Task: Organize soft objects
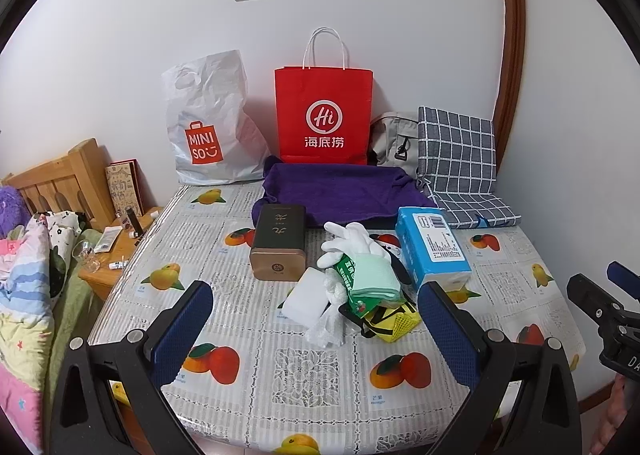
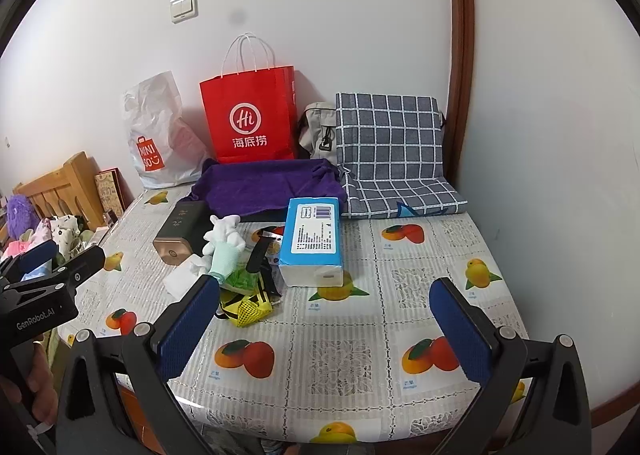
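**Left wrist view: both claws hovering spread over a tangled pile**

Left wrist view is showing the left gripper [image 1: 316,319] hanging wide apart and holding nothing, its blue pads framing the heap in the middle of the table [image 1: 520,267]. The right gripper [image 2: 328,319] is likewise standing spread and empty, aimed more at bare tablecloth just in front of the tissue pack [image 2: 310,239].

The soft things are lying bunched together: a white glove [image 1: 352,241] is resting on a green-cuffed packet [image 1: 370,279], with crumpled clear plastic [image 1: 326,329] and a yellow mesh pouch [image 1: 396,321] touching below, and a white sponge block [image 1: 306,295] just beside. A purple towel [image 1: 340,195] is lying spread behind, near the red paper bag [image 1: 324,115].

Risks, as I judge them: because the pieces are overlapping, a pinch on the glove is likely dragging the packet or the plastic along. The dark tin [image 1: 278,247] is standing just beside the heap, so a careless sweep could knock it. Two grippers converging on one small pile could also be colliding.
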### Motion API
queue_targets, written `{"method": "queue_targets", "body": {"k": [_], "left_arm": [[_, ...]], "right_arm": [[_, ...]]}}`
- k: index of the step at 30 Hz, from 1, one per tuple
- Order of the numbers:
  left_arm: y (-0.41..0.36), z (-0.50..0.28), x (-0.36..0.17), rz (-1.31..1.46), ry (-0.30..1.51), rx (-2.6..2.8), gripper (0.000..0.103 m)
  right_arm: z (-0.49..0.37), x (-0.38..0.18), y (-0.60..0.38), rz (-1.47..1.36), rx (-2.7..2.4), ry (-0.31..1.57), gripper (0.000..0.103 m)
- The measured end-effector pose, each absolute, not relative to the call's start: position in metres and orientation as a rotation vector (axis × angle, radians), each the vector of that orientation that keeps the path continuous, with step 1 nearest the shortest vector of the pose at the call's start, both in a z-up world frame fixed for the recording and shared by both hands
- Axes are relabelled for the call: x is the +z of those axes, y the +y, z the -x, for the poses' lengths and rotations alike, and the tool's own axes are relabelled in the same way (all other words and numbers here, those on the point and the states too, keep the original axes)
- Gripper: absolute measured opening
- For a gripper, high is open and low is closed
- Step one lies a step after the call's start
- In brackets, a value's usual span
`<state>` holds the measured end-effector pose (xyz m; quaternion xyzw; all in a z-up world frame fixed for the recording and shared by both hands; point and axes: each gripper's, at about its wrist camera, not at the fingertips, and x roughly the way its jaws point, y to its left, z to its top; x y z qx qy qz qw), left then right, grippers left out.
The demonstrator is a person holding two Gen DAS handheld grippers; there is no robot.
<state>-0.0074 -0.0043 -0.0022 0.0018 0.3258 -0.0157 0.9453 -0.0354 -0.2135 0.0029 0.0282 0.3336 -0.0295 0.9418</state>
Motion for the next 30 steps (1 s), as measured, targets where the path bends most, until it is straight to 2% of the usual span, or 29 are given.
{"method": "queue_targets", "body": {"k": [30], "left_arm": [[-0.0025, 0.0083, -0.0031, -0.006, 0.661, -0.033, 0.103]], "right_arm": [[0.0372, 0.0051, -0.2092, -0.052, -0.049, 0.671, 0.103]]}}
